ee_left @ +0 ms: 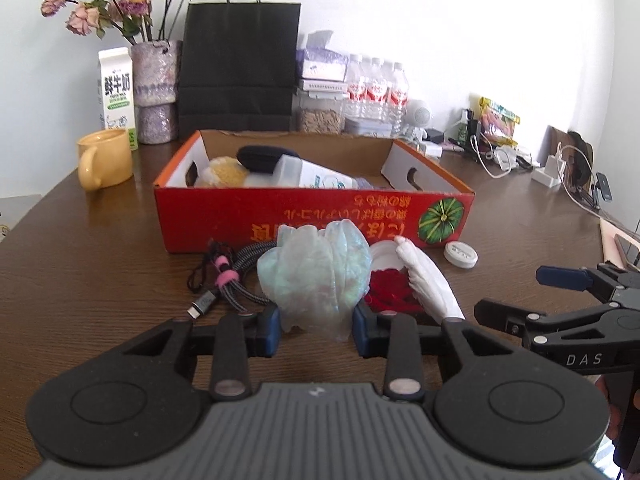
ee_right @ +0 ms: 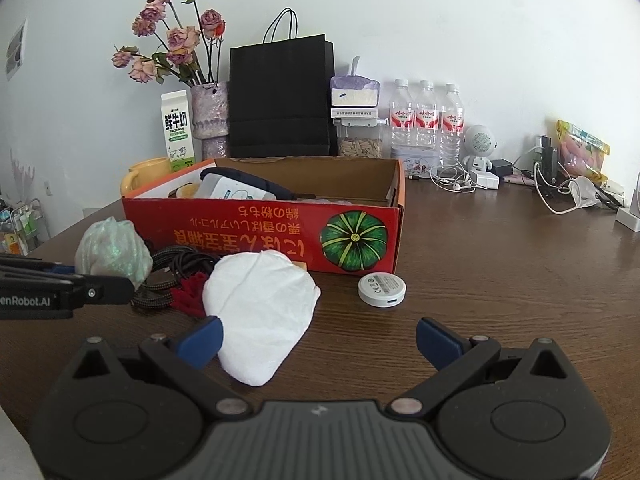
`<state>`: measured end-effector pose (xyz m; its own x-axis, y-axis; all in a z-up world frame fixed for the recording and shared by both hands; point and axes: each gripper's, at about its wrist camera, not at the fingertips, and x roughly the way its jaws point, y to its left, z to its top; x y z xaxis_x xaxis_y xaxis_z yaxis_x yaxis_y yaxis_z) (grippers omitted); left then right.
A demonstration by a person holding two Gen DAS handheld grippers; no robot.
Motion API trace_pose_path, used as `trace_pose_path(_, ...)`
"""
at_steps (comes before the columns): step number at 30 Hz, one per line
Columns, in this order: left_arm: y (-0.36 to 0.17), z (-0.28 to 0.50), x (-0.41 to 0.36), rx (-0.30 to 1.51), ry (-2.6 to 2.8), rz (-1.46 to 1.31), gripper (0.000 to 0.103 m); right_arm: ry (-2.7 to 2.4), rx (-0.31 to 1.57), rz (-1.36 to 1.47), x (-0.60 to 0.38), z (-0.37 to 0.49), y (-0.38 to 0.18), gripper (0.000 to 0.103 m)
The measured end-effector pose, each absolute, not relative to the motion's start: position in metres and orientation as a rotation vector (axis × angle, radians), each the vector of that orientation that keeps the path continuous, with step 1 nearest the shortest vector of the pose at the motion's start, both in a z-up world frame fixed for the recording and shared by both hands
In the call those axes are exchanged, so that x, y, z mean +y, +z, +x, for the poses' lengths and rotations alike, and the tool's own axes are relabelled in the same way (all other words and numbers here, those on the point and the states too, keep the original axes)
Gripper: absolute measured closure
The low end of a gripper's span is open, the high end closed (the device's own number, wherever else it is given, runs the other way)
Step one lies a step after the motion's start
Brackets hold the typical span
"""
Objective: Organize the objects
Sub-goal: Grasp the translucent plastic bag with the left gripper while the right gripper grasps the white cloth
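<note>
left claw [ee_left: 315,330] pinching iridescent bag [ee_left: 316,276], grip likely shallow | right claw [ee_right: 318,340] spread wide, idle | lift clear, carry 12 o'clock over red box [ee_left: 312,216] wall, drop inside

Both wrist views face red box [ee_left: 312,216]

**A lived-in home desk against a white wall**

This is a home. A dark wooden table [ee_right: 500,264] carries household clutter around a red cardboard box [ee_right: 280,236]: behind it stand a vase of dried roses [ee_right: 208,116], a milk carton [ee_right: 178,132], a black paper bag [ee_right: 280,96] and water bottles [ee_right: 426,120]; to its right lie chargers and earphones [ee_right: 456,180].
</note>
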<state>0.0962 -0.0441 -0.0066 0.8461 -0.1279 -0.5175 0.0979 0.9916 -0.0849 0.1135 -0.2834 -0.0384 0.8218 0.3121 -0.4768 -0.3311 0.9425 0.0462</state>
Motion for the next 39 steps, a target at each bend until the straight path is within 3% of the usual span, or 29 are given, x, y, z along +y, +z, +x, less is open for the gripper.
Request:
trace_pose_path(15,-0.005,0.092,-0.02,0.531,-0.049,-0.092,0.069,0.384,0.512,-0.007,-0.281,0.125,-0.036,0.0)
trace_pose_path(33,-0.018,0.108,-0.006,0.563,-0.069,-0.114,0.069,0.511,0.655,0.193,-0.273,0.184,-0.056,0.002)
trace_pose_path(35,-0.018,0.109,-0.007,0.565,-0.073,-0.116,0.069,0.516,0.654,0.196,-0.273,0.184,-0.056,0.004)
trace_pose_path(37,-0.019,0.109,-0.007,0.567,-0.073,-0.117,0.068,0.532,0.651,0.213,-0.275,0.184,-0.056,0.019)
trace_pose_path(39,-0.019,0.109,-0.007,0.568,-0.07,-0.119,0.068,0.538,0.651,0.231,-0.278,0.185,-0.056,0.024)
